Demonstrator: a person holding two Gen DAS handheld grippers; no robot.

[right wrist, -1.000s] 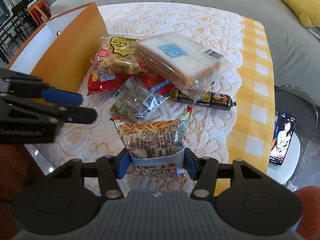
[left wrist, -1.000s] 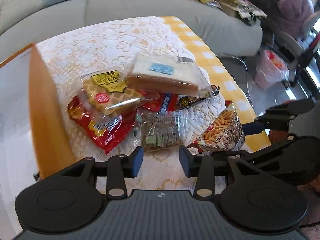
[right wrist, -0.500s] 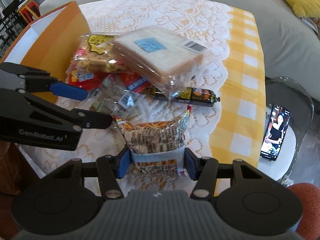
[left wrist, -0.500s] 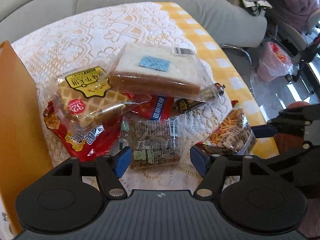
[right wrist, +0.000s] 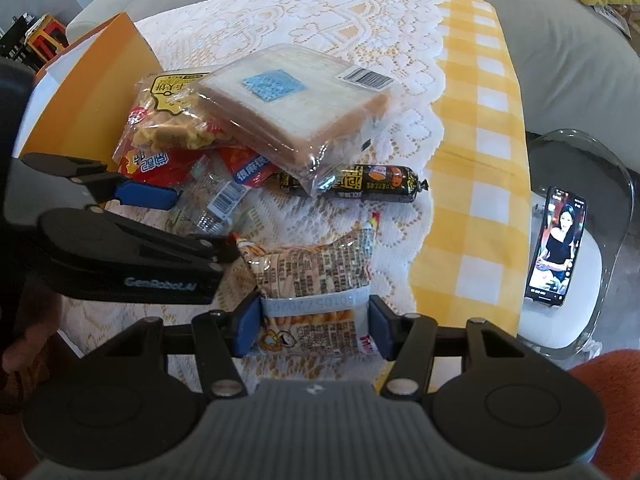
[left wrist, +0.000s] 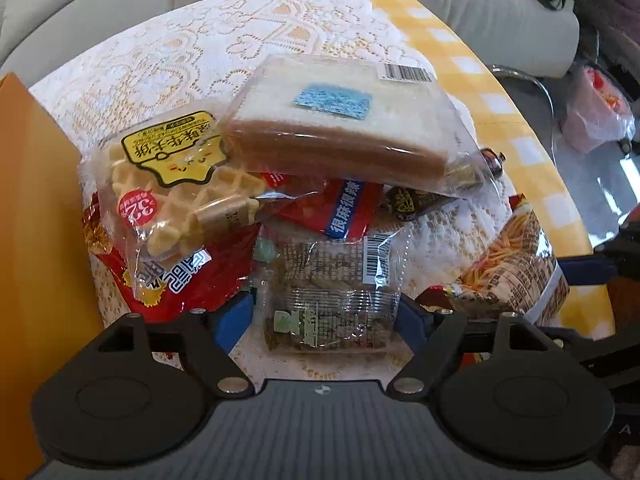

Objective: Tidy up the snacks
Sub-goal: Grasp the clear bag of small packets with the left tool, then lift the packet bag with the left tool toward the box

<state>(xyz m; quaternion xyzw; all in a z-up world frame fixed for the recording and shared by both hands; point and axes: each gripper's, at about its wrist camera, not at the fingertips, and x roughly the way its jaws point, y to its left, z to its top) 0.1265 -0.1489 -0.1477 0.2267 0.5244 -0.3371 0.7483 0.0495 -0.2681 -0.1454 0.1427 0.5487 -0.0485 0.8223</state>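
At the bench's left edge stands the orange box (left wrist: 36, 240), upright, its wall just beside the snack pile. Next comes the waffle pack (left wrist: 176, 184), lying on a red bag (left wrist: 176, 284), with the wrapped sliced bread (left wrist: 340, 128) leaning over both toward the bench's far edge. The left claw (left wrist: 324, 320) hangs steeply over the clear packet (left wrist: 332, 288) near the front edge, its jaws opening wide, a blue pad on either side of the packet; from here the pads look clear of the wrapper, though the view is tight. Further right, the dark sausage (right wrist: 360, 186) pokes out from under the bread, lying on the lace cloth (right wrist: 320, 12). Then the right claw (right wrist: 312, 326), half-wide and clamped on the lower end of the chip-stick bag (right wrist: 316, 272), pads pressing both sides. Past the bench's right edge, a phone (right wrist: 556, 244) rests on a clear chair (right wrist: 616, 184).
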